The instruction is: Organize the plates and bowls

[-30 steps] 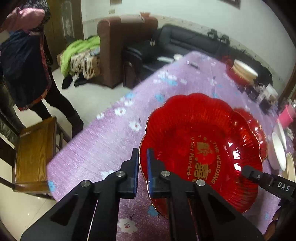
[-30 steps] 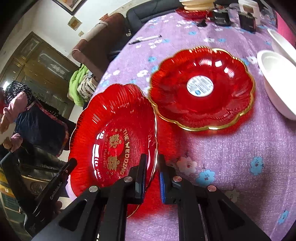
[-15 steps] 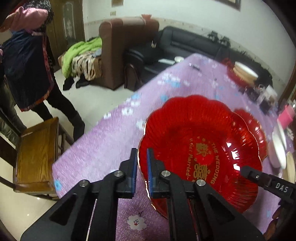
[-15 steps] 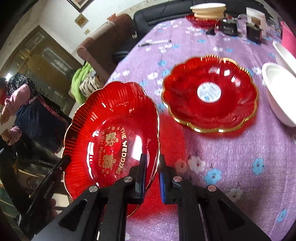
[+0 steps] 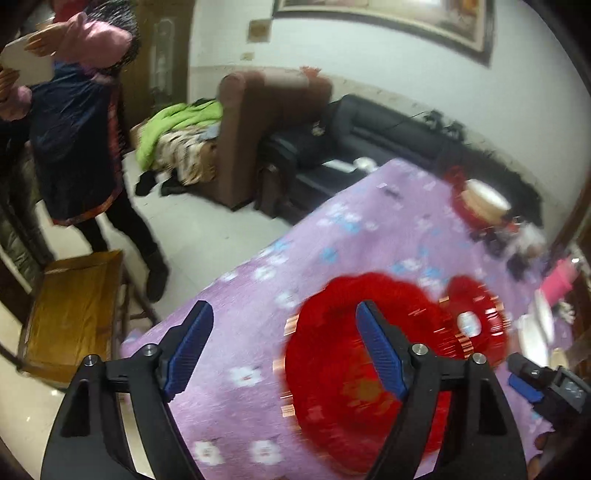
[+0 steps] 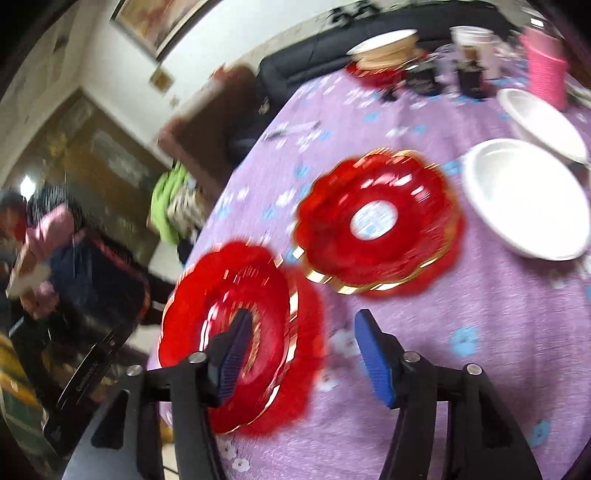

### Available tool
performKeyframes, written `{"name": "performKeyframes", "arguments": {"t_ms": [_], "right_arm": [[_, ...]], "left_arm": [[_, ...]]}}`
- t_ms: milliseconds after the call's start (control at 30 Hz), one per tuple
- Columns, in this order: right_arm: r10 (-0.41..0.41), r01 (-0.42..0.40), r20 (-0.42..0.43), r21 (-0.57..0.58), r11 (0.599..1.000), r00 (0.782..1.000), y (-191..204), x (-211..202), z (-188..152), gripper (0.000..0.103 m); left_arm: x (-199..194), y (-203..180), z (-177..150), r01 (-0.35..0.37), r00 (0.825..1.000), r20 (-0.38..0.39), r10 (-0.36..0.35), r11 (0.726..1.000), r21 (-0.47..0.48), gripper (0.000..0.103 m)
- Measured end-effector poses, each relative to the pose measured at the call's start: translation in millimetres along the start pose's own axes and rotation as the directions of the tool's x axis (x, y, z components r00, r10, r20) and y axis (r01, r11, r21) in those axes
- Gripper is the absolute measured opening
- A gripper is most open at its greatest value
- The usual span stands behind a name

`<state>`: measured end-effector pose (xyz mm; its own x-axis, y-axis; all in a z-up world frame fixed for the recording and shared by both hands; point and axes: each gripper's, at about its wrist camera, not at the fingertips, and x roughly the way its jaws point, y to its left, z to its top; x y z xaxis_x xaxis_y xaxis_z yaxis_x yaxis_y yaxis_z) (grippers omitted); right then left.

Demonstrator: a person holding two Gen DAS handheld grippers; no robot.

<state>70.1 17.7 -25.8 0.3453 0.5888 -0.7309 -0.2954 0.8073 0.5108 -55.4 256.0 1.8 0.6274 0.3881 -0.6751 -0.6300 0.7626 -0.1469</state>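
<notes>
- Both my claws have just been opening; my left claw point(image 5: 284, 343) and right claw point(image 6: 303, 354) gape, gripping nothing
- The red wedding plate point(image 6: 225, 332) lies released at the table point(image 6: 480, 332) edge, beside a second red plate point(image 6: 376, 221)
- Next, I judge: stack them; white bowls point(image 6: 524, 203) wait
- Purple floral cloth; sofa point(image 5: 388, 129), a bystander point(image 5: 74, 140)

This is a home living room that doubles as a dining space. A brown armchair point(image 5: 258, 122) and a black sofa point(image 5: 388, 129) stand against a white wall under a framed picture point(image 5: 388, 18), with a green blanket point(image 5: 173, 125) and clothes heaped beside the armchair. The floor is pale tile point(image 5: 207, 229). A wooden chair point(image 5: 74, 314) sits beside a table point(image 5: 332, 236) under a purple flowered cloth, set with red plates point(image 6: 376, 221) and white bowls point(image 6: 524, 203).
</notes>
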Motion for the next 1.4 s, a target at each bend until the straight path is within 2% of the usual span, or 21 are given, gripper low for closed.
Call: {"name": "performKeyframes", "arguments": {"t_ms": [67,167,300,500,733,867,1033,1100,1133,1167,1200,1233,1267,1300,1333,1400], "right_arm": [[0.001,-0.003,0.026,0.057,0.998,1.0,-15,-7,6,0.066],[0.009,-0.012,0.023,0.141,0.99,1.0,-40,-9,14,0.066],[0.014,-0.017,0.014,0.227,0.974,1.0,-64,2,27,0.066],[0.014,-0.016,0.011,0.282,0.959,1.0,-86,20,43,0.066],[-0.002,0.002,-0.001,0.308,0.951,1.0,-102,33,54,0.062],[-0.021,0.026,-0.018,0.314,0.949,1.0,-108,40,59,0.048],[-0.047,0.059,-0.049,0.29,0.955,0.998,-110,51,61,0.031],[-0.059,0.073,-0.057,0.283,0.956,0.997,-110,53,61,0.017],[-0.072,0.086,-0.063,0.277,0.957,0.995,-110,55,60,0.014],[-0.077,0.092,-0.066,0.273,0.958,0.995,-110,55,60,0.008],[-0.083,0.099,-0.068,0.27,0.958,0.994,-110,56,59,0.007],[-0.085,0.099,-0.066,0.266,0.959,0.994,-110,57,59,0.007],[-0.09,0.104,-0.066,0.258,0.96,0.994,-109,57,59,0.007],[-0.09,0.104,-0.065,0.252,0.962,0.994,-108,57,59,0.007],[-0.091,0.104,-0.064,0.247,0.963,0.994,-107,56,60,0.007],[-0.103,0.113,-0.054,0.228,0.967,0.993,-102,53,60,0.007]], "left_arm": [[-2,-23,6,0.065,0.998,-0.01,-0.065,0.997,0.052,0.084],[7,-75,18,0.17,0.985,-0.056,-0.163,0.972,0.165,0.084],[38,-132,25,0.251,0.962,-0.173,-0.213,0.937,0.243,0.084],[93,-183,23,0.213,0.959,-0.239,-0.15,0.941,0.263,0.084],[122,-209,7,0.17,0.955,-0.288,-0.076,0.934,0.315,0.084],[141,-217,0,0.132,0.947,-0.322,-0.016,0.93,0.342,0.084],[162,-221,-9,0.109,0.926,-0.376,0.036,0.927,0.359,0.084],[166,-221,-13,0.111,0.923,-0.382,0.037,0.926,0.36,0.084],[166,-221,-14,0.103,0.927,-0.374,0.045,0.925,0.366,0.083],[166,-221,-15,0.09,0.931,-0.362,0.056,0.923,0.375,0.078],[165,-222,-15,0.069,0.938,-0.339,0.074,0.918,0.39,0.07],[164,-223,-16,0.069,0.941,-0.329,0.074,0.912,0.404,0.043],[165,-223,-15,0.094,0.937,-0.345,0.054,0.913,0.398,0.03],[164,-224,-16,0.113,0.931,-0.363,0.04,0.913,0.391,0.026],[163,-225,-17,0.11,0.933,-0.357,0.046,0.909,0.402,0.023],[159,-225,-18,0.103,0.939,-0.341,0.046,0.907,0.408,0.023]]}}
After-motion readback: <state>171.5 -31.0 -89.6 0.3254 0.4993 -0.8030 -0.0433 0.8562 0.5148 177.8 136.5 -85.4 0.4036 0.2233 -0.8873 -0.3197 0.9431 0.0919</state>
